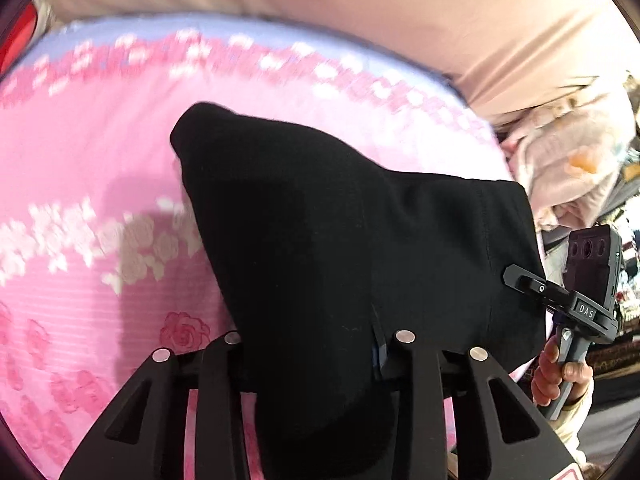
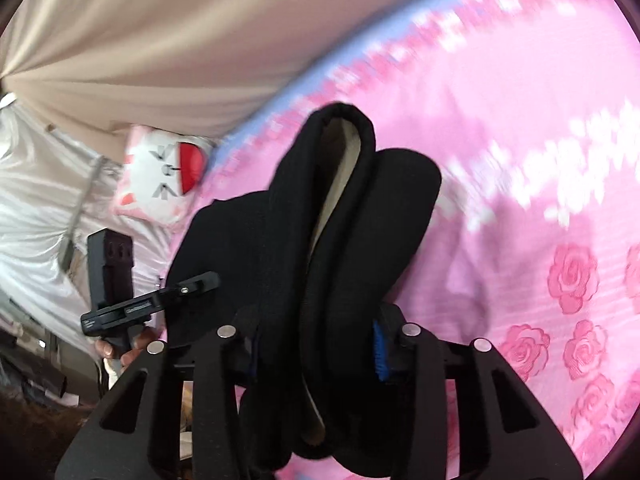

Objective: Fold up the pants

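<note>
The black pants [image 1: 320, 240] hang bunched between both grippers above a pink rose-print bedspread [image 1: 80, 152]. My left gripper [image 1: 316, 344] is shut on one edge of the pants. My right gripper [image 2: 320, 336] is shut on a thick folded bundle of the pants [image 2: 344, 220], whose pale lining shows in the fold. The right gripper also shows at the right of the left wrist view [image 1: 520, 278], clamped on the pants' edge. The left gripper shows at the left of the right wrist view [image 2: 204, 280]. Both views are blurred by motion.
The pink bedspread [image 2: 520, 120] has a lilac border at its far edge. Beige curtain [image 1: 360, 8] hangs behind the bed. A white cat-face cushion [image 2: 160, 176] and white satin fabric [image 2: 36, 200] lie to one side. Heaped pale clothes [image 1: 568, 168] lie at the bed's other side.
</note>
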A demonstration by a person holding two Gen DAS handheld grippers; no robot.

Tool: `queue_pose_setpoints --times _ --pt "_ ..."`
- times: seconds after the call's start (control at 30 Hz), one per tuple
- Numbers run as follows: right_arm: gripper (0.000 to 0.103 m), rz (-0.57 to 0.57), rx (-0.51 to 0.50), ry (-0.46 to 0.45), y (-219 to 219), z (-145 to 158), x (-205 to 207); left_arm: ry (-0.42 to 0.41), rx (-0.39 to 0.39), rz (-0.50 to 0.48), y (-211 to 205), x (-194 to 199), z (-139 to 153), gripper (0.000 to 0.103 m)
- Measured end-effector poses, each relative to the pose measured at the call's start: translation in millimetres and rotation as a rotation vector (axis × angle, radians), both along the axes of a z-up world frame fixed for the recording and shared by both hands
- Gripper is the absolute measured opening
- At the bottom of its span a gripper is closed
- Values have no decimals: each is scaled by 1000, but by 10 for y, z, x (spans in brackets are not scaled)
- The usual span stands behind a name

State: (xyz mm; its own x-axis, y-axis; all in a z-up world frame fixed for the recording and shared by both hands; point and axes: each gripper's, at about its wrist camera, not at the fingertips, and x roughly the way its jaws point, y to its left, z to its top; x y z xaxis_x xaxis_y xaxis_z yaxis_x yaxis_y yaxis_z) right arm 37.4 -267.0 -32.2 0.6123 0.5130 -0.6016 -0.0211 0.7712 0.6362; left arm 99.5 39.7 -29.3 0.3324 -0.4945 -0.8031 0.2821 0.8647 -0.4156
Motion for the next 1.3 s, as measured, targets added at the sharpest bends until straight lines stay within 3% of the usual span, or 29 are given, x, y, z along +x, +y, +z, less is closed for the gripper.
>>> queue_pose_setpoints --times 0.33,0.53,0.63,0.77,0.87,1.07,1.3 --pt "36 40 -109 -354 169 1515 -275 -353 -82 -50 153 -400 1567 31" --pt "36 26 -144 -521 131 2097 -59 -558 -86 -49 125 -355 2176 32" --pt "36 9 -133 -552 21 2165 226 -610 -95 -35 106 -127 2294 33" --pt "36 -23 -115 -521 -133 1977 797 -625 -97 6 52 321 2181 33" --pt "36 -51 -97 -470 -236 1689 1225 -627 -41 25 -56 785 1890 33" --pt "36 -88 -40 -319 -490 777 1997 -455 -5 61 -142 1732 996 33" --pt "36 -105 -9 -133 -663 -251 2555 -260 11 69 -145 2353 -7 33"
